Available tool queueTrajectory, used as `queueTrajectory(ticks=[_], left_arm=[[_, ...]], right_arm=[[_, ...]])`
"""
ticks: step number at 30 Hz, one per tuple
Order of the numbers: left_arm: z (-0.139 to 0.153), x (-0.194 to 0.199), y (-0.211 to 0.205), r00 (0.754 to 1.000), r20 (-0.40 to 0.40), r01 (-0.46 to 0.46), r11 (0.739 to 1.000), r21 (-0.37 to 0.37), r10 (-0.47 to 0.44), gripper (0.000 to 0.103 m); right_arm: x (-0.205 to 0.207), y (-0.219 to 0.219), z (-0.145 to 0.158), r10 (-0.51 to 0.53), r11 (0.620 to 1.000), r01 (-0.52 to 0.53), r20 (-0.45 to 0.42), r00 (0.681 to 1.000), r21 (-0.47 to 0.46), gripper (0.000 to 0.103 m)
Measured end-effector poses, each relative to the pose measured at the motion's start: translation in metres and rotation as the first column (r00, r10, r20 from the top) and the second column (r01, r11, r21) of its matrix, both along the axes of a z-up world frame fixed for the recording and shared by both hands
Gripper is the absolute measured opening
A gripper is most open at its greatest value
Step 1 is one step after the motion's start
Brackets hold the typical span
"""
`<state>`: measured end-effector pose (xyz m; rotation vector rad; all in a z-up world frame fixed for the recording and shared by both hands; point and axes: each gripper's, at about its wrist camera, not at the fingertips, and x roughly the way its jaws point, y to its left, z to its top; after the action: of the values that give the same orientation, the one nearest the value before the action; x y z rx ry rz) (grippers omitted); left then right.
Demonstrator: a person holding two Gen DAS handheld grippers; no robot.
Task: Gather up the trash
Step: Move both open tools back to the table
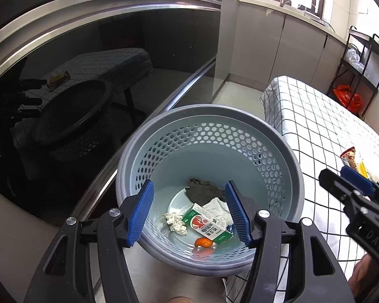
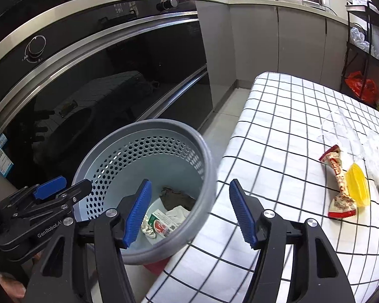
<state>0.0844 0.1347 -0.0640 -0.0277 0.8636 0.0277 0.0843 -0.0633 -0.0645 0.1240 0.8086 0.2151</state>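
- Blue-padded left gripper (image 1: 189,212) gapes empty above the round grey perforated plastic bin (image 1: 285,151).
- Green-and-white carton (image 1: 207,223) lies inside the bin.
- Right gripper (image 2: 189,212) gapes empty too.
- Red-and-cream snack wrapper (image 2: 339,183) lies on the checked tablecloth (image 2: 278,116).

The wastebasket (image 1: 285,151) at frame centre is matt grey-blue plastic, its wall punched with hexagonal holes and its rim smooth. Inside lie a glossy printed green carton (image 1: 208,223), crumpled white paper (image 1: 175,223) and a limp dark cloth (image 1: 202,192). Upper left, the oven door (image 2: 113,75) is glossy black glass that mirrors the room, framed by brushed metal trim (image 2: 93,0). At right, the tablecloth (image 2: 278,131) is matt white fabric with black grid lines. On it rest a shiny crinkled candy wrapper (image 2: 337,174) and a translucent yellow plastic piece (image 2: 357,188). Both grippers' pads (image 1: 141,212) are ribbed blue plastic on black frames.
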Motion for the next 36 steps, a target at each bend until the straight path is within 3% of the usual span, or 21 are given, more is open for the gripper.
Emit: queueTrajectory(ticks=[10,19,29,36], left_arm=[[0.001,-0.003,-0.038,0.998,0.001,0.055,0.998,-0.004,-0.055,0.059],[0.01,-0.014,-0.098,0.985,0.023,0.17,0.984,-0.053,-0.169,0.065],[0.019,-0.019,-0.178,0.95,0.04,0.31,0.95,-0.044,-0.308,0.07],[0.014,-0.007,-0.227,0.936,0.049,0.349,0.937,-0.011,-0.348,0.073]], right_arm=[[-0.022,-0.056,0.01,-0.072,0.997,0.073,0.028,0.997,-0.012,0.069],[-0.049,-0.133,0.015,-0.188,0.981,0.191,0.061,0.98,-0.039,0.071],[-0.073,-0.242,-0.001,-0.356,0.931,0.358,0.04,0.934,-0.069,0.071],[-0.08,-0.287,-0.019,-0.376,0.927,0.375,-0.022,0.926,-0.025,0.071]])
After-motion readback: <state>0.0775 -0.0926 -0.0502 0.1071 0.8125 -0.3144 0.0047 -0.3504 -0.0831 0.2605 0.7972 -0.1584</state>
